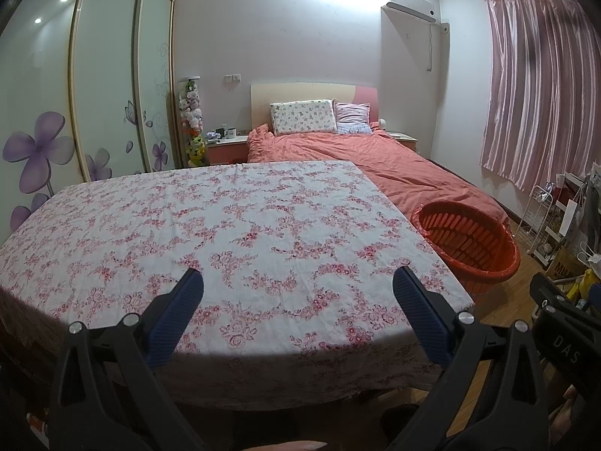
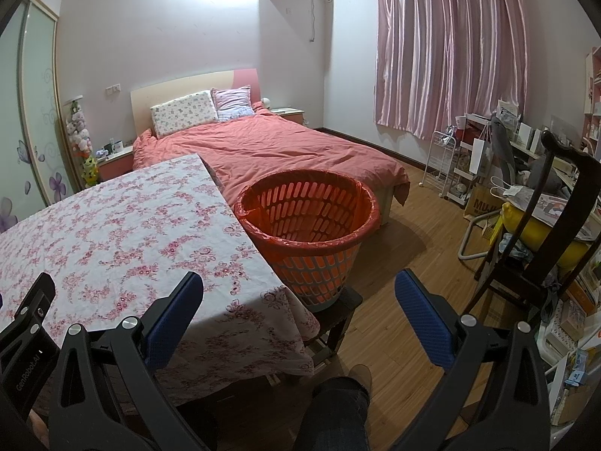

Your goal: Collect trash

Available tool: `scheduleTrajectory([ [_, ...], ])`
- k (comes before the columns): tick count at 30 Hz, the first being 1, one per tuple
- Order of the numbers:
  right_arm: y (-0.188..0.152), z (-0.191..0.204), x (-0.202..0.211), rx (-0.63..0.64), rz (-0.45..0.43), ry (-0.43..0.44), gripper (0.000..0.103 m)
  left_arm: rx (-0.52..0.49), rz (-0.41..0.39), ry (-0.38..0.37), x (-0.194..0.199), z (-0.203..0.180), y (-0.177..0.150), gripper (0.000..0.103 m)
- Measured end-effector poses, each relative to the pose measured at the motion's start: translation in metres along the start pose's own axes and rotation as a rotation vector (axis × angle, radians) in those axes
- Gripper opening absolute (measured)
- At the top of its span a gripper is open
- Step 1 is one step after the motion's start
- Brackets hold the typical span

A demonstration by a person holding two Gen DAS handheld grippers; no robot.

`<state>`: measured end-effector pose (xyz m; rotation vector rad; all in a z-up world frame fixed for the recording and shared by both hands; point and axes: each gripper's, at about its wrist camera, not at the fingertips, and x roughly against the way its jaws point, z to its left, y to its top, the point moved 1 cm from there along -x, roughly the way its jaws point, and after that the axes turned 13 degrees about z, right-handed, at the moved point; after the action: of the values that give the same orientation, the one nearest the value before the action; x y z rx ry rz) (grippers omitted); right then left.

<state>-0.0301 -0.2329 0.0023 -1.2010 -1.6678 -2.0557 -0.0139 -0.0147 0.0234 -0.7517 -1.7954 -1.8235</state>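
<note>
An orange slatted trash basket (image 2: 308, 221) lined with a red bag stands on a dark stool at the table's right edge; it also shows in the left wrist view (image 1: 469, 244). No trash shows on the floral tablecloth of the table (image 1: 225, 225), which also appears in the right wrist view (image 2: 112, 225). My left gripper (image 1: 296, 282) is open and empty above the table's near edge. My right gripper (image 2: 298, 285) is open and empty, just in front of the basket and the table corner. The basket's inside looks empty.
A bed (image 2: 281, 150) with a salmon cover stands behind the table. A dark wooden chair (image 2: 544, 225) and cluttered shelves (image 2: 469, 161) stand at the right. Wood floor (image 2: 405, 263) lies between the basket and the chair. A wardrobe (image 1: 112, 94) stands at the left.
</note>
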Motion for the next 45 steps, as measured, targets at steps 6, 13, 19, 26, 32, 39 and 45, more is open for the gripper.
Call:
scheduleTrajectory([
  [6, -0.0001, 0.0000, -0.0001, 0.000, 0.000, 0.000, 0.101, -0.001, 0.000, 0.000, -0.0003, 0.0001, 0.0008, 0.099],
  [13, 0.0000, -0.0001, -0.0002, 0.000, 0.000, 0.000, 0.101, -0.001, 0.000, 0.000, 0.0000, -0.0002, 0.0002, 0.099],
  [19, -0.0001, -0.0002, -0.0003, 0.000, 0.000, -0.001, 0.101, 0.000, 0.001, 0.000, -0.0002, -0.0002, 0.0010, 0.099],
  [26, 0.0000, -0.0005, -0.0001, 0.000, -0.001, -0.002, 0.101, 0.000, 0.004, 0.000, -0.0006, -0.0006, -0.0008, 0.099],
  [32, -0.0002, -0.0004, -0.0004, 0.000, -0.002, -0.002, 0.101, -0.001, 0.004, 0.001, -0.0009, -0.0004, 0.0007, 0.099],
  [39, -0.0002, -0.0004, -0.0004, 0.001, -0.003, -0.003, 0.101, -0.001, 0.005, 0.001, -0.0011, -0.0011, -0.0007, 0.099],
  [45, 0.0002, 0.0002, 0.0003, 0.003, -0.004, -0.004, 0.101, -0.001, 0.006, 0.001, -0.0011, -0.0012, -0.0004, 0.099],
])
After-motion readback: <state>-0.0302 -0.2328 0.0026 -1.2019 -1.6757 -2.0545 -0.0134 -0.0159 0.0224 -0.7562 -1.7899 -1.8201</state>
